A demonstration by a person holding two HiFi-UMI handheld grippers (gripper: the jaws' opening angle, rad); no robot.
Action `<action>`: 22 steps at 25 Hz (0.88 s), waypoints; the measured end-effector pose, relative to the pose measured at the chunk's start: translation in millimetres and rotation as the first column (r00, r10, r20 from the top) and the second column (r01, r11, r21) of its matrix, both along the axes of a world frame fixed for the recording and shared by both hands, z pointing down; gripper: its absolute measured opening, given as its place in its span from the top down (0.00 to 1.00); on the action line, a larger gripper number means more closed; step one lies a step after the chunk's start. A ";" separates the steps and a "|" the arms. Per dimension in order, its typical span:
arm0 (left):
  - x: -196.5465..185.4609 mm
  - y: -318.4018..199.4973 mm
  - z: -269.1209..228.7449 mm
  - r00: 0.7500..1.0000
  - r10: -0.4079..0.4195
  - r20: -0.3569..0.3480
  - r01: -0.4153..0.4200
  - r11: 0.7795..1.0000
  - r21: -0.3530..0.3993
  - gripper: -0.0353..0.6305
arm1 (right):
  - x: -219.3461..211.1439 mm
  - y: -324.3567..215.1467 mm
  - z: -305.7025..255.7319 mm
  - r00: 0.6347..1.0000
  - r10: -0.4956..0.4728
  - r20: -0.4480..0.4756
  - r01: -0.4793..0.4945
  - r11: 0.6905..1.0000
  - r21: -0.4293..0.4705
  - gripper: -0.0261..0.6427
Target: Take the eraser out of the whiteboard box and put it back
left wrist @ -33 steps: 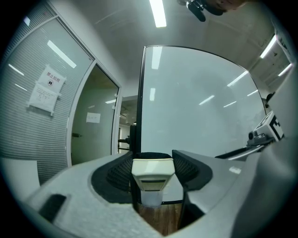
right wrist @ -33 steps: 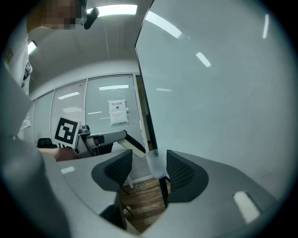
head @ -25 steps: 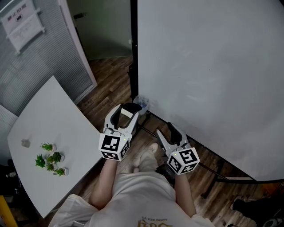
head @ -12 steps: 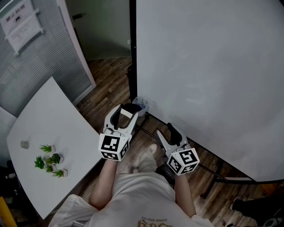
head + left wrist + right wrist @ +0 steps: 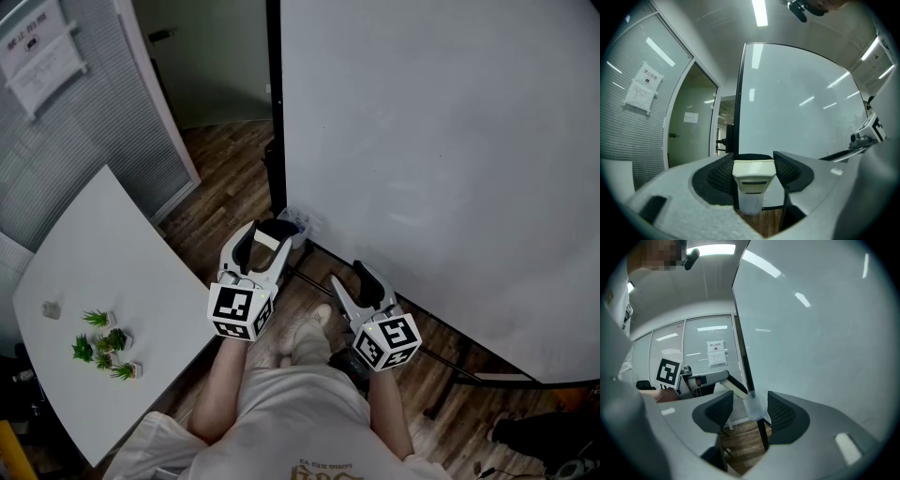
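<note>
L gripper [image 5: 270, 232] is closed on the eraser [image 5: 753, 177], which is pinched between its pads and held level, near the whiteboard box [image 5: 297, 222] at the lower corner of the whiteboard [image 5: 441, 141]. R gripper [image 5: 348, 276] is spread wide w/ nothing in it. Taking-out is judged done; approx. half is left, i.e. the eraser is yet to be set back in the box.

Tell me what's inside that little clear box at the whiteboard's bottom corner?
The box looks empty through its cloudy wall, though I can't be sure. In the left gripper view, the eraser held in the left gripper covers its top.
</note>
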State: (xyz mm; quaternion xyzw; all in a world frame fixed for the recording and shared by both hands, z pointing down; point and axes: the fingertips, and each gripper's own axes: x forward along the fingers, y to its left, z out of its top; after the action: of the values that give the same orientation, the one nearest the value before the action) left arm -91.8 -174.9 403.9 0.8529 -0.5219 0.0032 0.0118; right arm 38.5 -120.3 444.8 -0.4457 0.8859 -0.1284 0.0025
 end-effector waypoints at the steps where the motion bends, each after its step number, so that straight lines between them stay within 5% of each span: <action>1: 0.3 -0.8 0.1 1.000 0.000 0.000 0.000 1.000 -0.001 0.55 | 0.1 -0.5 -0.1 1.000 -0.001 0.000 0.001 1.000 -0.001 0.62; 22: 8.2 -20.1 11.5 1.000 0.007 0.007 -0.006 1.000 -0.027 0.55 | 2.5 -13.5 4.9 1.000 -0.016 0.015 0.016 1.000 -0.021 0.62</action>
State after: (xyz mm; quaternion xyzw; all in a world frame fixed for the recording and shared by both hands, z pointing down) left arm -83.6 -195.0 415.4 0.8544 -0.5191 0.0133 0.0216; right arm 41.0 -133.9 449.7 -0.4378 0.8880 -0.1410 0.0033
